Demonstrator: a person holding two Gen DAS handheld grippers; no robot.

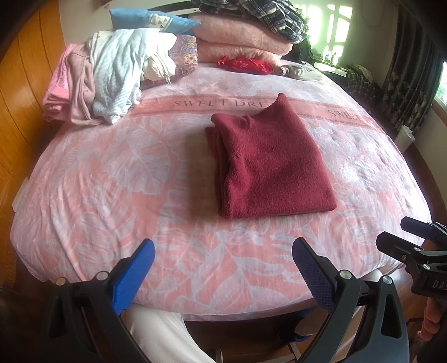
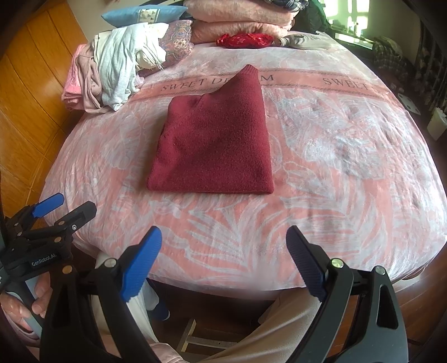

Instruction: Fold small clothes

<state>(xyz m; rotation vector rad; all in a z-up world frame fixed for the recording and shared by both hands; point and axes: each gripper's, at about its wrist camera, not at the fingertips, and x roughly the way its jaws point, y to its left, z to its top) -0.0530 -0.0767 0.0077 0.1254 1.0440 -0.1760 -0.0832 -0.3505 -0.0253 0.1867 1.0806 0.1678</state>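
Your left gripper point(image 1: 223, 259) has its blue-padded fingers spread wide with nothing between them, held over the near edge of the bed point(image 1: 83, 195). Your right gripper point(image 2: 223, 248) is likewise spread wide and empty, over the same near edge, just to the right of the left one. Each tool shows at the side of the other's view, and your hand point(image 2: 25, 301) is wrapped around the left tool's handle.

You have the dark red sweater point(image 1: 268, 164) lying folded on the pink leaf-patterned bedspread, about the middle of the bed, well beyond both sets of fingers and touching neither. Its folded near edge runs straight across, and one narrow part sticks out at the far side, reaching onto the lettered band of the bedspread.

At the far left you can see a loose heap of pale clothes point(image 1: 111, 81), pink, striped and cream. Behind it sit a blue pillow point(image 1: 145, 21) and stacked pink blankets point(image 1: 240, 36), with a small red item point(image 1: 245, 64) just in front of the blankets.
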